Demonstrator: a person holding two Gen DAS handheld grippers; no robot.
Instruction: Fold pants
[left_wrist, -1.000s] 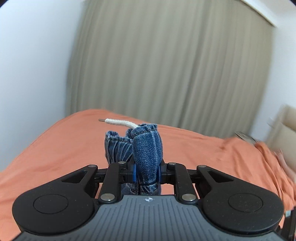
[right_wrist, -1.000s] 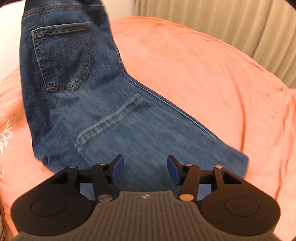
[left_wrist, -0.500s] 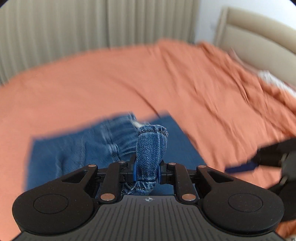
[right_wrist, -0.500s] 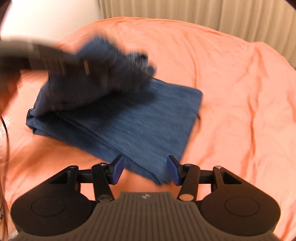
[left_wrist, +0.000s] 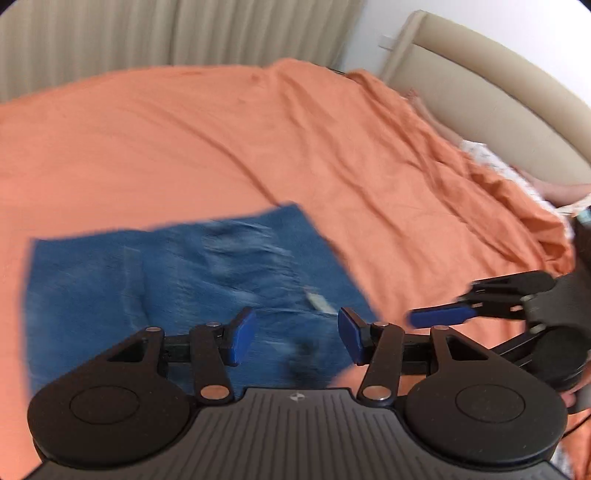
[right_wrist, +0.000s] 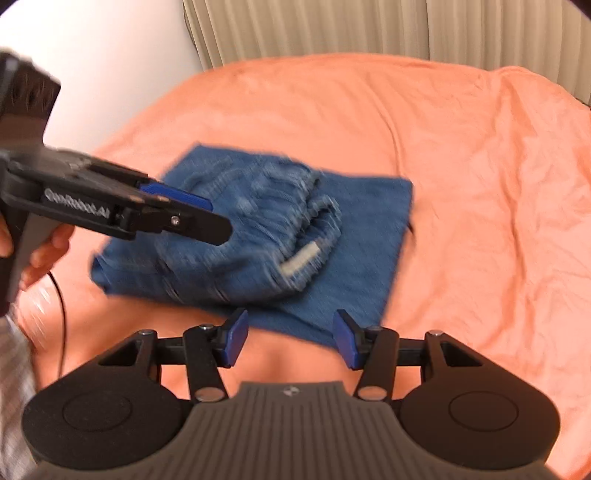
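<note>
Your left claw (left_wrist: 293, 341) has just been opening and now stands released, blue pads apart with nothing between them, so the waistband it carried has dropped onto the pile. The pants (right_wrist: 258, 236) lie as a folded blue rectangle on the orange bed (right_wrist: 480, 184), straight ahead of and below both claws; in the right wrist view the gathered waistband with its pale drawstring end (right_wrist: 301, 260) sits on top, toward the right half of the stack, bunched rather than flat. The long axis of the bundle runs across your view, left to right, tilted a little. Your left claw hovers directly over the left portion of the denim and is the nearer one; your right claw (right_wrist: 290, 341), also released and empty, hangs just off the near right corner, over bare bedding. Judging from this, the fold looks nearly complete, and smoothing the rumpled top layer falls to the left claw. Nothing blocks the way; a beige headboard (left_wrist: 480, 96) and curtains (right_wrist: 369, 26) stand well apart.
</note>
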